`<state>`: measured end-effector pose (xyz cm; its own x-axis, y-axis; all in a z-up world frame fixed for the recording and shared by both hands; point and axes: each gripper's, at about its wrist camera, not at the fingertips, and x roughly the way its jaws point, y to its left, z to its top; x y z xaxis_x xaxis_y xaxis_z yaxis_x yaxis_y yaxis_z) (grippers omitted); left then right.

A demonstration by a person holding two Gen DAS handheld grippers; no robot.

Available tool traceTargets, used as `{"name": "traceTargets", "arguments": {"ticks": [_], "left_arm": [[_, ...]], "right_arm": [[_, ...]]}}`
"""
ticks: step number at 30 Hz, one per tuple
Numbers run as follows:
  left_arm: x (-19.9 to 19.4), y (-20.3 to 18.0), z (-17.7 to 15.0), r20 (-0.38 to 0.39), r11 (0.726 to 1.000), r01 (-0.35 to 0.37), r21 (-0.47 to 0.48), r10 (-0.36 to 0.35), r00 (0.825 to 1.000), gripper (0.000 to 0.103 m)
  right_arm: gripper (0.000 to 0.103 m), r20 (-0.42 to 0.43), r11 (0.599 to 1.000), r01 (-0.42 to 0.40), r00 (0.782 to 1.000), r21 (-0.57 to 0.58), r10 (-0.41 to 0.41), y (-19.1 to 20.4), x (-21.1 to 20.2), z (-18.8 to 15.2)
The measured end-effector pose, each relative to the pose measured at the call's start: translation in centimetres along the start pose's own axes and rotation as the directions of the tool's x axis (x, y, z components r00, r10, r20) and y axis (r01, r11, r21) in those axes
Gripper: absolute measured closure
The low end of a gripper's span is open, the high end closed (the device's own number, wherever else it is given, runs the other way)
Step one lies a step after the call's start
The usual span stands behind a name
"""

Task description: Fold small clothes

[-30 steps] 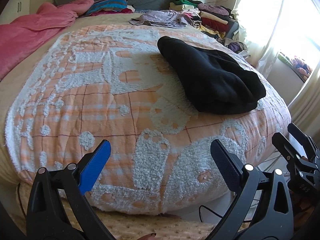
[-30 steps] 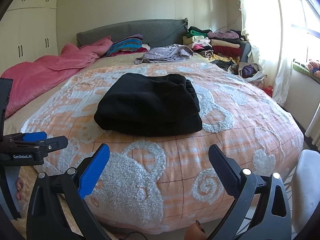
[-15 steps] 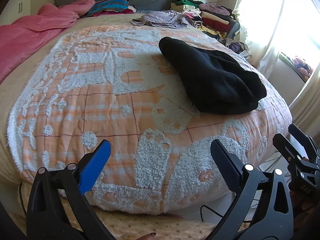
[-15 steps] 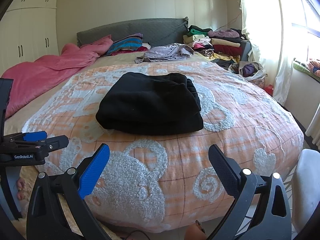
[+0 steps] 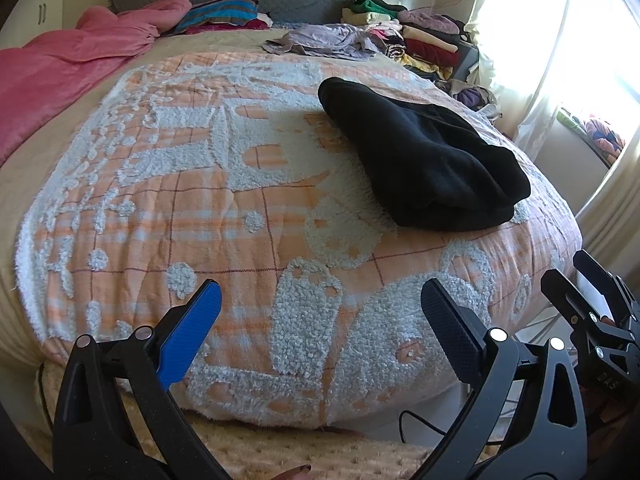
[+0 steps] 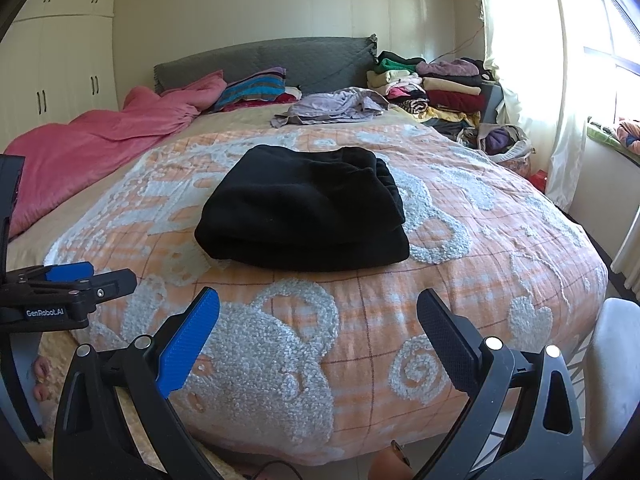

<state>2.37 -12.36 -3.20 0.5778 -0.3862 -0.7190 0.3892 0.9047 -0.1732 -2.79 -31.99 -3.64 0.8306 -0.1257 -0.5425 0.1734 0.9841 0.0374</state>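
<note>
Since a second ago almost nothing has moved: both grippers have stayed low at the foot of the bed, and the left wrist view has only drifted slightly, so the black garment sits a touch farther right in it.

The bed fills both views, covered by an orange-and-white checked blanket with raised, nubbly pale blue tufted patterns. On it, in the right wrist view just above centre toward 12 o'clock, lies the folded black garment: thick, fleecy, matte, folded into a rounded rectangular bundle with stacked layers showing along its near edge. In the left wrist view it lies toward 2 o'clock.

At 10 o'clock a crumpled pink quilt runs along the bed's side. At the head, a grey padded headboard, a striped folded cloth and a loose lilac garment. At 1 o'clock, a pile of folded clothes.

The left gripper is released, fingers spread wide and empty; the right gripper is likewise spread and empty, well short of the garment.
</note>
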Motion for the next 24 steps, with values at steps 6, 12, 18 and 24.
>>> {"name": "traceTargets", "arguments": {"ticks": [6, 12, 18, 24], "left_arm": [[-0.11, 0.00, 0.03, 0.001, 1.000, -0.002, -0.001, 0.002, 1.000, 0.010], [-0.23, -0.10, 0.06, 0.002, 1.000, -0.004, -0.003, 0.004, 1.000, 0.010], [-0.35, 0.07, 0.04, 0.004, 1.000, -0.007, -0.007, 0.007, 1.000, 0.010], [-0.35, 0.13, 0.07, 0.004, 1.000, -0.012, -0.006, 0.012, 1.000, 0.010]], "right_arm": [[0.005, 0.000, 1.000, 0.000, 1.000, 0.001, 0.000, 0.11, -0.02, -0.02], [0.005, 0.002, 1.000, 0.001, 1.000, -0.001, -0.001, 0.20, -0.06, -0.02], [0.005, 0.001, 1.000, 0.001, 1.000, 0.000, -0.001, 0.23, -0.05, -0.03], [0.005, -0.005, 1.000, 0.005, 1.000, 0.004, -0.005, 0.30, -0.03, 0.00]]}}
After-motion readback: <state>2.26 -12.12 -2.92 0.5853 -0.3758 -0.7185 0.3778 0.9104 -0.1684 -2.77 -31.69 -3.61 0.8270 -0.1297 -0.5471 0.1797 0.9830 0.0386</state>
